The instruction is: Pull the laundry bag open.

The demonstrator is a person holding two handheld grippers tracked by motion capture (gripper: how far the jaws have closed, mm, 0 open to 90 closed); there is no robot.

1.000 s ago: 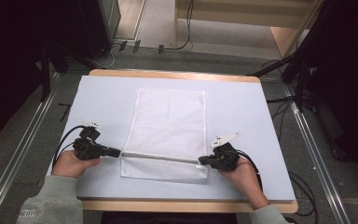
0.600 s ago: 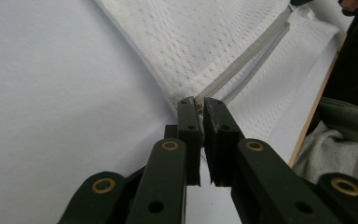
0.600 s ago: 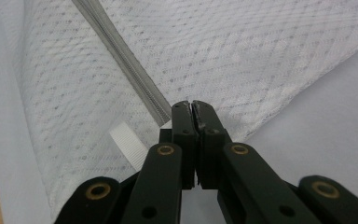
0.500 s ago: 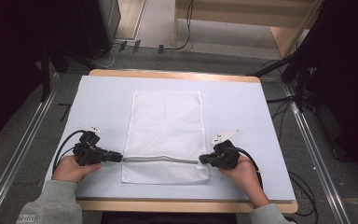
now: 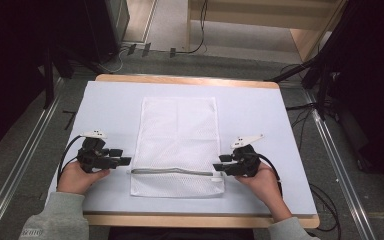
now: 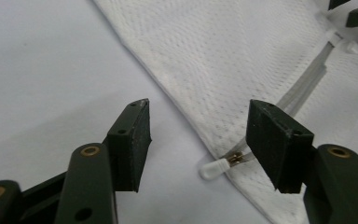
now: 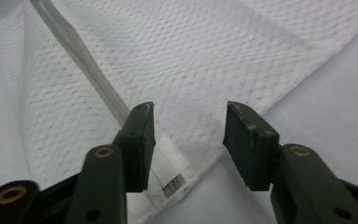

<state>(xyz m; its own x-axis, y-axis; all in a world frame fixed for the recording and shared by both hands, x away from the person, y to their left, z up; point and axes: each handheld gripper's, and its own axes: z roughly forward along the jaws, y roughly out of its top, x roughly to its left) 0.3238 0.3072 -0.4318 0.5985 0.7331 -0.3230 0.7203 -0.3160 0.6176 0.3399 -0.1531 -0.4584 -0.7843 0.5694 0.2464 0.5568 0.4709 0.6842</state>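
Work in hand: a white mesh laundry bag (image 5: 176,145) lies flat on the pale mat (image 5: 260,115) that covers the worktop, its zipper end toward the near edge; both grippers are letting go of that end.
Left gripper (image 5: 122,156): released; its jaws have just been opening and stand wide, pressing on nothing. In the left gripper view the white zipper pull (image 6: 213,169) lies on the mat between them, untouched.
Right gripper (image 5: 219,163): released; its jaws have just been opening too. In the right gripper view they straddle the bag's near right corner and its sewn label (image 7: 168,173) without pinching either.
Zipper (image 5: 172,171): runs across the bag near its near edge, from one gripper to the other, looking slightly wavy. Whether it is fully closed I cannot tell.
Doing the step well: my judgement is that each gripper should back away level and outward, toward the left and right edges of the mat, with jaws kept wide so a pad does not snag the mesh or drag the pull. Lifting before clearing risks rumpling the flattened end.
Bag contents: it lies thin and flat, so it appears empty.
Mat: carries the bag alone, centred between left and right edges.
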